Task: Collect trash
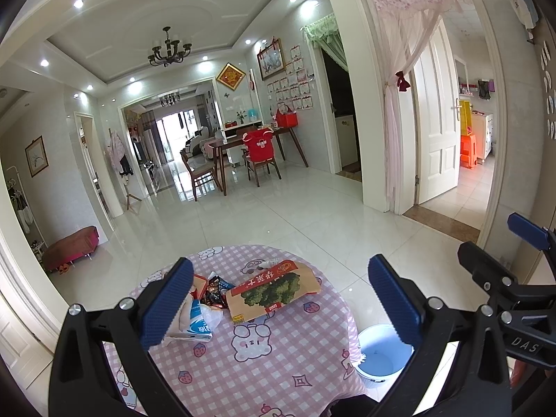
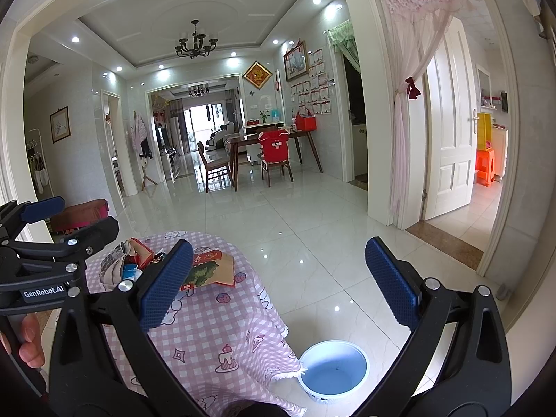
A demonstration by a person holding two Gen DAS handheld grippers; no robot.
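A pile of trash lies on a small table with a pink checked cloth [image 1: 264, 358]: a brown paper bag with red top and green tree print [image 1: 274, 290], dark snack wrappers [image 1: 217, 290], and a white-and-blue carton in clear plastic [image 1: 198, 323]. My left gripper [image 1: 281, 302] is open and empty, held above the near side of the table. My right gripper [image 2: 278, 285] is open and empty, to the right of the table above the floor. In the right wrist view the paper bag [image 2: 212, 271] and wrappers [image 2: 139, 257] show at left. A light blue bin [image 2: 333, 370] stands on the floor by the table's right side.
The bin also shows in the left wrist view [image 1: 382, 354]. White tiled floor [image 1: 278, 215] stretches ahead to a dining table with chairs [image 1: 243, 153]. A low red bench [image 1: 71, 246] stands at the left wall. An open white door [image 1: 438, 118] is at right.
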